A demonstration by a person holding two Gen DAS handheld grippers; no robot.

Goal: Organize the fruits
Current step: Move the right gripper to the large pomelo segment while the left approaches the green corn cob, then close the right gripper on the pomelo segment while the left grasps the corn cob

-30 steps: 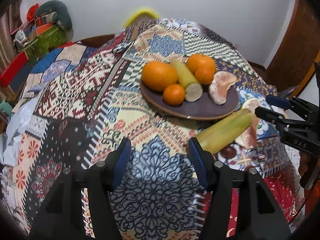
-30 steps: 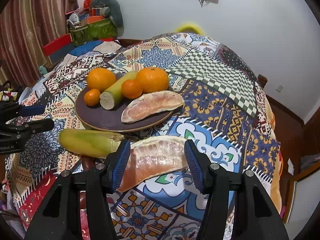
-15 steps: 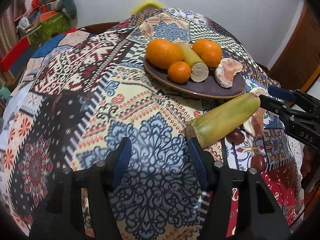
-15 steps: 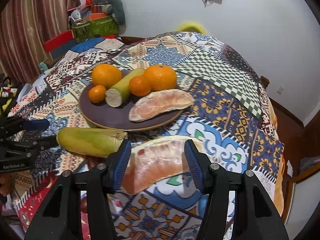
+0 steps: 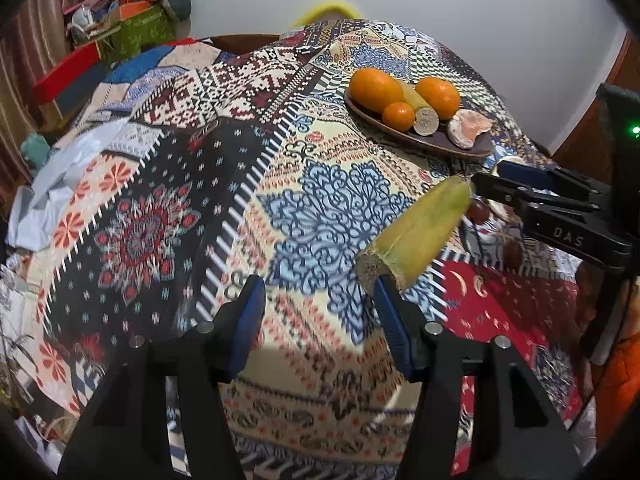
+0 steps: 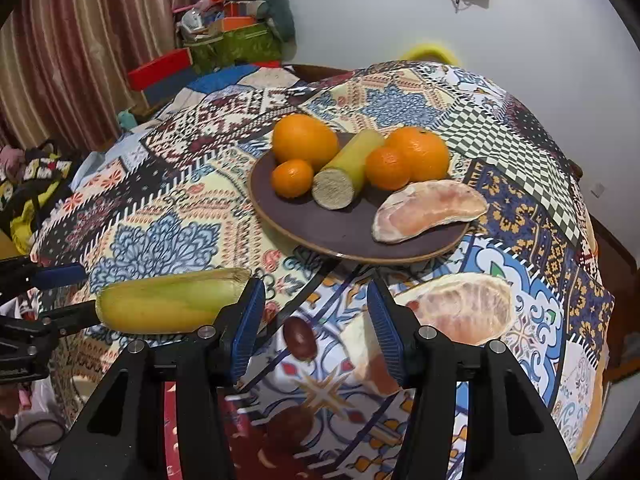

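Observation:
A dark round plate holds several oranges, a cut cane piece and a pomelo segment. A loose green cane piece lies on the patterned cloth, its cut end just outside the right finger of my left gripper. That gripper's jaws are closing a little, with only cloth between them. My right gripper stands open over a brown date. A second pomelo segment lies partly behind its right finger. The plate sits far right in the left wrist view.
The cloth-covered table drops away at its near edge. Another brown date lies close below the right gripper. Boxes and bags are piled by the curtain at the back left. A white wall stands behind the table.
Both grippers have slid left across the table. The pomelo segment that lay between the right gripper's fingers is now behind its right finger. The plate has shifted right and farther off in the left view.

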